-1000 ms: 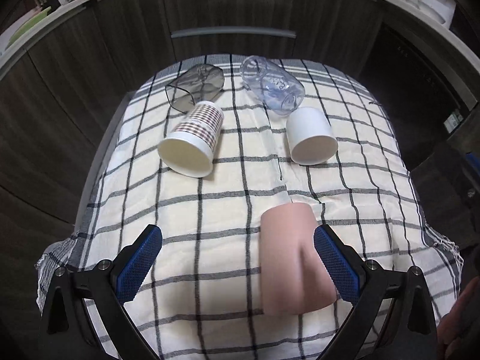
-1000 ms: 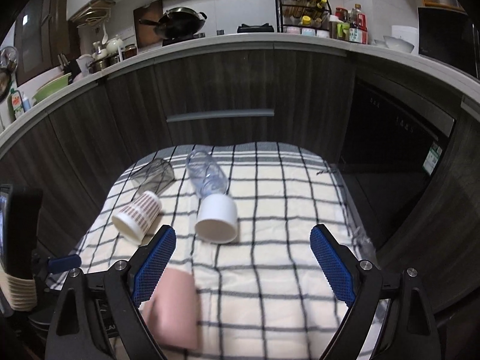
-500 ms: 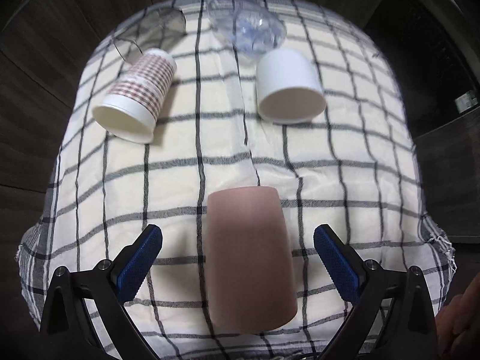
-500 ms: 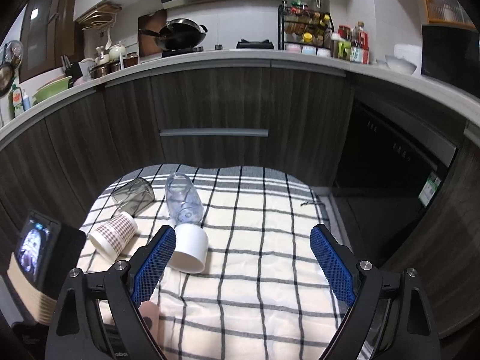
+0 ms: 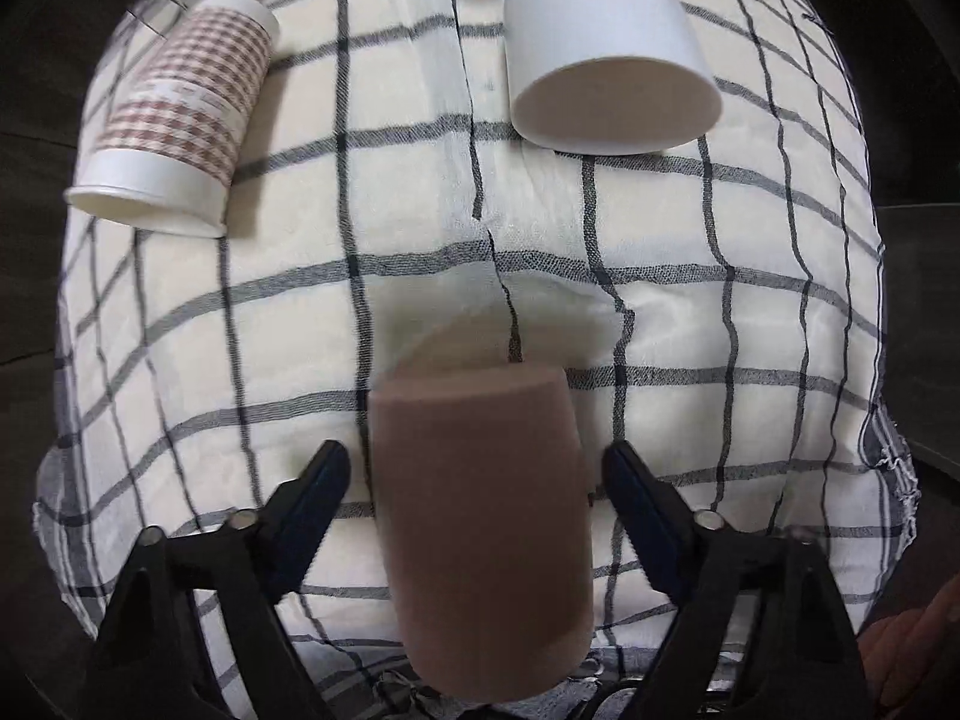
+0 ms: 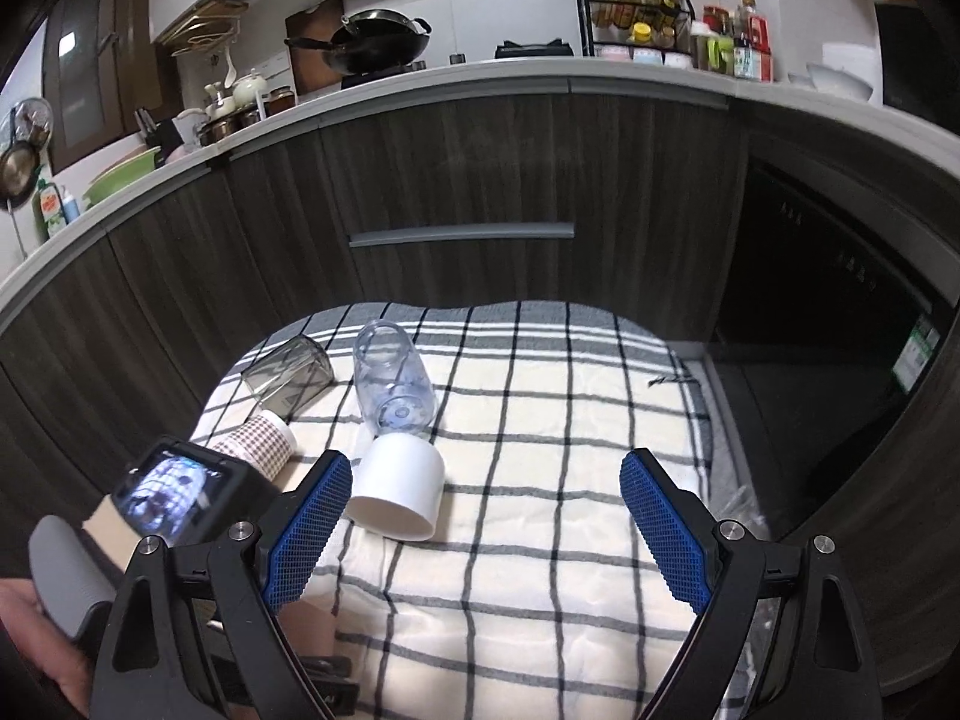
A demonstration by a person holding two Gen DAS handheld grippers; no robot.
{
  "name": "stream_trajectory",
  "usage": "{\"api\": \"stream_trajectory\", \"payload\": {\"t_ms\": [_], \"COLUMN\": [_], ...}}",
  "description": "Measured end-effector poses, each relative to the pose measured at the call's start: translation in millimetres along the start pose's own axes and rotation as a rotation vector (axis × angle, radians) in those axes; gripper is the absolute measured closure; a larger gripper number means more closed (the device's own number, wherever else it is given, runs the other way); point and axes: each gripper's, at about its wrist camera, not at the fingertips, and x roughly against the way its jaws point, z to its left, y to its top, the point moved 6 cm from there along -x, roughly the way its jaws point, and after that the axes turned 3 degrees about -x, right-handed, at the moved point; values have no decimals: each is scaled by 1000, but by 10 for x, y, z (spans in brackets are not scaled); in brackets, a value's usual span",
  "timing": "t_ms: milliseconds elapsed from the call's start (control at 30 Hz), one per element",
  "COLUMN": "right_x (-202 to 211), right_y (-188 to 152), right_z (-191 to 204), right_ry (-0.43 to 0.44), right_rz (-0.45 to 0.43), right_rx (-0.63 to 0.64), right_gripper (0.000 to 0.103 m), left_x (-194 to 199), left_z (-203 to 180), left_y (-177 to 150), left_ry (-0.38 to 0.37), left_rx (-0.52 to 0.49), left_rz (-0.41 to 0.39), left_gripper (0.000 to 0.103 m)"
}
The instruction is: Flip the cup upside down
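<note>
A pink cup (image 5: 480,510) lies on its side on the checked cloth (image 5: 420,228). My left gripper (image 5: 474,468) is open, low over it, one finger on each side with a small gap to each. A sliver of the pink cup (image 6: 306,624) shows in the right wrist view, behind the left finger. My right gripper (image 6: 486,504) is open and empty, held above the cloth. A white cup (image 5: 606,60) (image 6: 399,495), a brown-checked paper cup (image 5: 180,114) (image 6: 264,441), a clear cup (image 6: 393,381) and a grey tinted cup (image 6: 291,375) also lie on their sides.
The cloth (image 6: 540,480) covers a small table in front of dark wood cabinets (image 6: 462,180). The left hand-held unit with its screen (image 6: 174,498) sits at the lower left of the right wrist view. The table's edges drop off on all sides.
My left gripper has dropped lower and forward over the pink cup, so its fingers now flank the cup closely. My right gripper has risen and pulled back slightly.
</note>
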Motion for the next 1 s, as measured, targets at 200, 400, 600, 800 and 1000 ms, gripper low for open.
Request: {"api": "stream_trajectory", "payload": {"t_ms": [200, 400, 600, 800, 1000], "right_x": [-115, -172, -54, 121, 122], "right_y": [-56, -100, -58, -19, -53], "right_z": [-38, -32, -28, 18, 74], "right_ry": [15, 28, 29, 29, 7], "right_rz": [30, 48, 3, -75, -97], "right_rx": [-34, -49, -74, -83, -55], "right_gripper": [12, 12, 12, 12, 12], "left_x": [-183, -112, 164, 577, 920], "left_z": [-37, -9, 224, 374, 484], "left_y": [60, 81, -81, -159, -182], "left_ry": [-49, -65, -75, -61, -4], "left_rx": [4, 3, -2, 0, -12], "left_rz": [34, 14, -146, -440, -859], "left_gripper": [36, 36, 36, 36, 36]}}
